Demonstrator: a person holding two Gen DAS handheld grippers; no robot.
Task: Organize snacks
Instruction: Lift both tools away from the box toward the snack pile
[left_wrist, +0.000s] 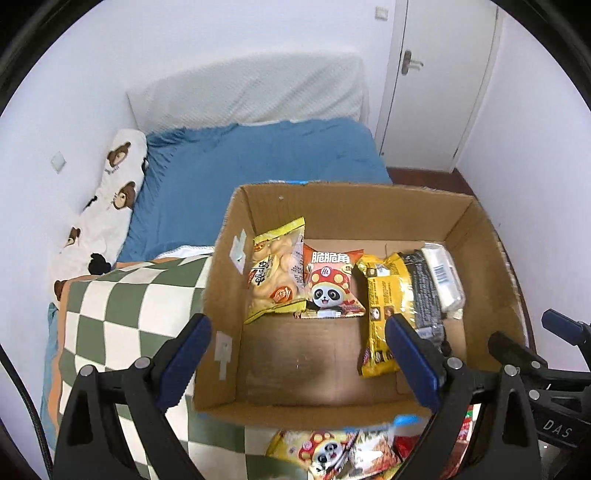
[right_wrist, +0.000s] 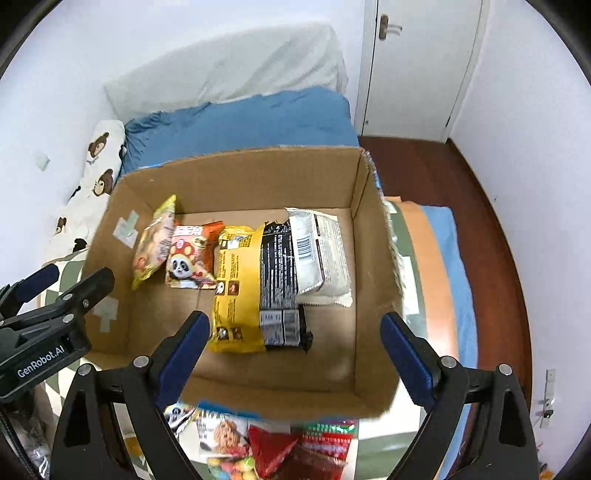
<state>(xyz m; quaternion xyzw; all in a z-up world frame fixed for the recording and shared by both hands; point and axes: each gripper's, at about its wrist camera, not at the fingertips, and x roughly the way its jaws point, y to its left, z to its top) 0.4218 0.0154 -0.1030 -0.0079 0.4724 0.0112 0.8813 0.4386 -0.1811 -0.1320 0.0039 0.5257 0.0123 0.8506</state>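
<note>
Left gripper (left_wrist: 295, 350): hovering over the near half of the box, jaws spread wide, holding nothing.
Right gripper (right_wrist: 295, 350): likewise hanging released and empty above the box, fingers parted.
Loose snack pile (right_wrist: 266, 443): lying on the checked blanket (left_wrist: 122, 306) just in front of the box's near wall, partly hidden beneath it; these packets are probably still waiting to be sorted.
Cardboard box (left_wrist: 218, 369): sitting open on the bed, its near floor bare.
Row of packed snacks: lining the far part of the floor, left to right a yellow pastry bag (left_wrist: 275, 269), a panda packet (left_wrist: 330, 284), a yellow-and-black pack (right_wrist: 240, 291) and a white pouch (right_wrist: 321, 254), the neighbours overlapping.
Handling, judged: the bags are looking light, air-puffed, crinkly and slippery, their contents likely crushable; pinching a flat sealed edge seems safer than squeezing the middle.
Blue bedding (left_wrist: 258, 162): spreading beyond the box toward the wall.
</note>
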